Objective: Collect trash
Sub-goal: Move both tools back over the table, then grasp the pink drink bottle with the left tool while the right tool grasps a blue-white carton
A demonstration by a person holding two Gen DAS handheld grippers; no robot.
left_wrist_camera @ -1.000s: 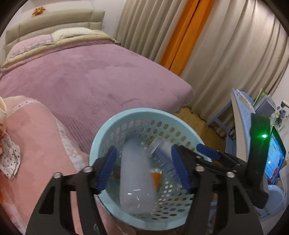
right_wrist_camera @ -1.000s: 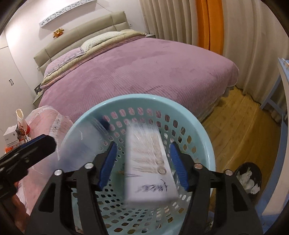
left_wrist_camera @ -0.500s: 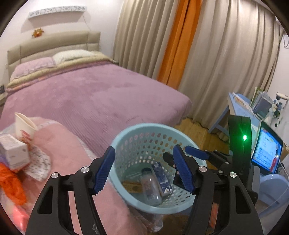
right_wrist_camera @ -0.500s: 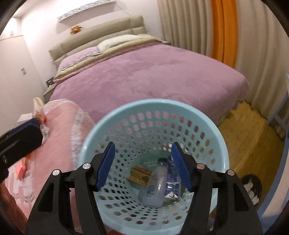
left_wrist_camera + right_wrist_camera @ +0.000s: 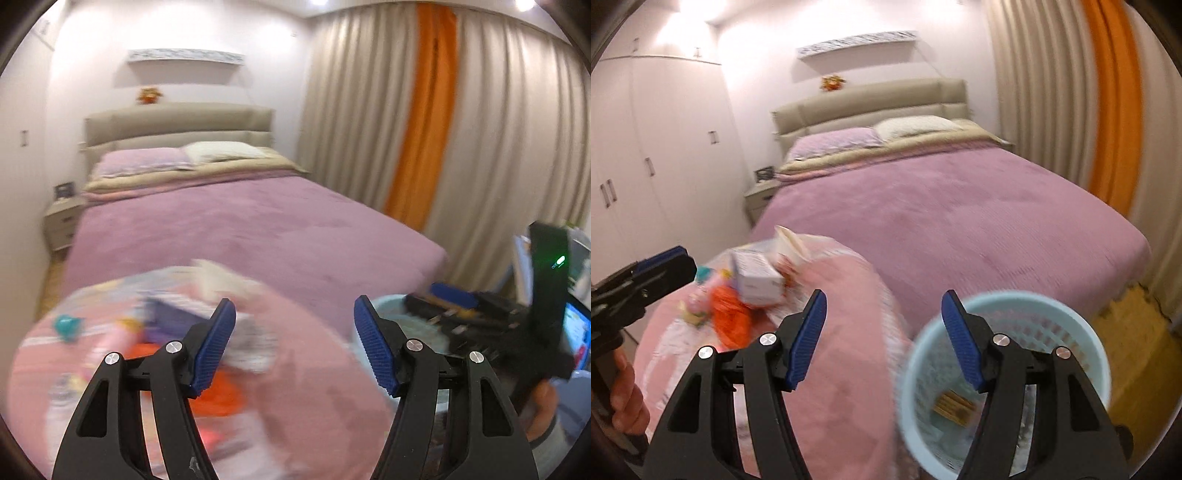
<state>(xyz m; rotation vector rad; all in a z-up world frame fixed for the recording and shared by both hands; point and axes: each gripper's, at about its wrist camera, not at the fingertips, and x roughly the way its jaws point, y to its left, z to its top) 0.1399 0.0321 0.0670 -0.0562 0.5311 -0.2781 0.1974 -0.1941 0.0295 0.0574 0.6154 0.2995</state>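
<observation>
A light blue perforated basket stands low right of a round table with a pink cloth; a tan packet lies inside it. Trash lies on the cloth: a white box, a paper cup, an orange bag. My right gripper is open and empty, raised between table and basket. My left gripper is open and empty above the table edge; the blurred trash lies to its left and the basket rim to its right.
A bed with a purple cover fills the space behind the table. Beige and orange curtains hang on the right. White wardrobes and a nightstand stand at the left. A lit screen is at far right.
Both grippers let a bottle and a box fall into the basket, then rose and swung left. The table with its trash has come into view.
</observation>
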